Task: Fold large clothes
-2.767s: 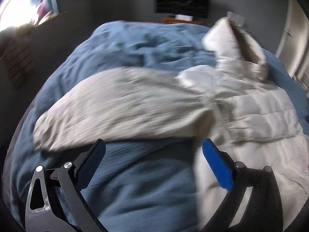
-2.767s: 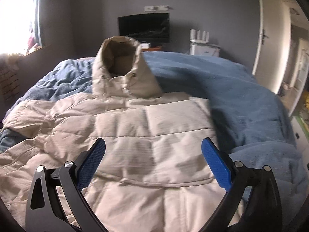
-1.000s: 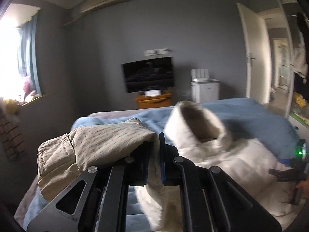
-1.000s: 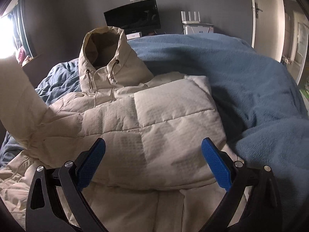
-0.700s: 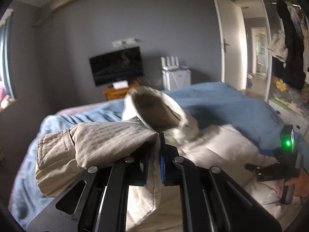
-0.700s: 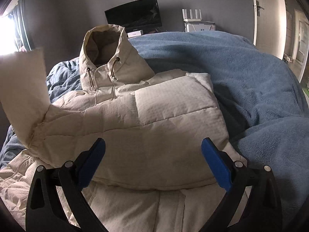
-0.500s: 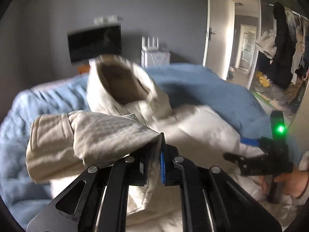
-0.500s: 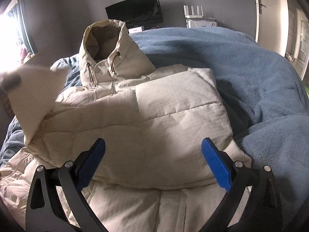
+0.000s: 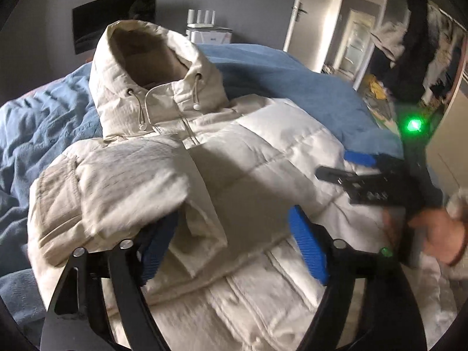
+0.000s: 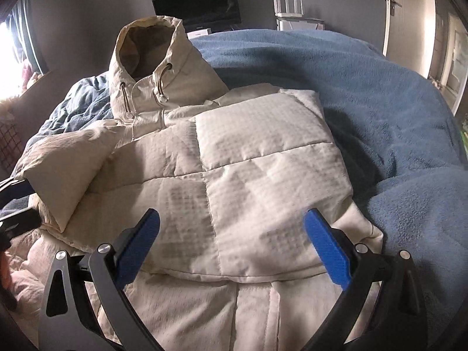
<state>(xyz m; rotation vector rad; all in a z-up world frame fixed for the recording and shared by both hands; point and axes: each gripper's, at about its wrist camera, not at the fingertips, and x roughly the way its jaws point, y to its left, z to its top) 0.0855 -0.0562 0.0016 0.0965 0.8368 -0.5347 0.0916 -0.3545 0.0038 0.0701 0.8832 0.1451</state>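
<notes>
A cream quilted hooded puffer jacket (image 10: pixel 257 175) was laid front-up on a blue fleece bedspread (image 10: pixel 380 93), its long axis running away from both cameras, hood (image 9: pixel 146 67) at the far end and hem nearest the person. The jacket's right-hand sleeve (image 10: pixel 263 152) was seen already folded flat across the chest. Its left-hand sleeve (image 9: pixel 111 193) was draped inward over the chest as well, the ribbed cuff (image 9: pixel 58 199) bunched at the jacket's left edge.

That sleeve lay directly ahead of and just above the left gripper (image 9: pixel 234 242), which was plainly the nearer of the two tools to it. The left gripper's jaws were opening, spread wide around the sleeve; the left blue pad (image 9: pixel 158 245) was half hidden beneath the fabric, which appeared to rest against it, while the other pad stood clear of the cloth. The sleeve was judged released rather than pinched.

The right gripper (image 10: pixel 234 245) was held over the jacket's lower chest panel with its jaws fully spread and nothing between them, the blue pads hanging above the folded fabric without touching it. In the left wrist view the same tool (image 9: pixel 365 181) was seen at the jacket's right edge, gripped by a bare hand (image 9: pixel 433 234). A dark wall-mounted screen (image 10: pixel 201 0) was visible beyond the bed.
</notes>
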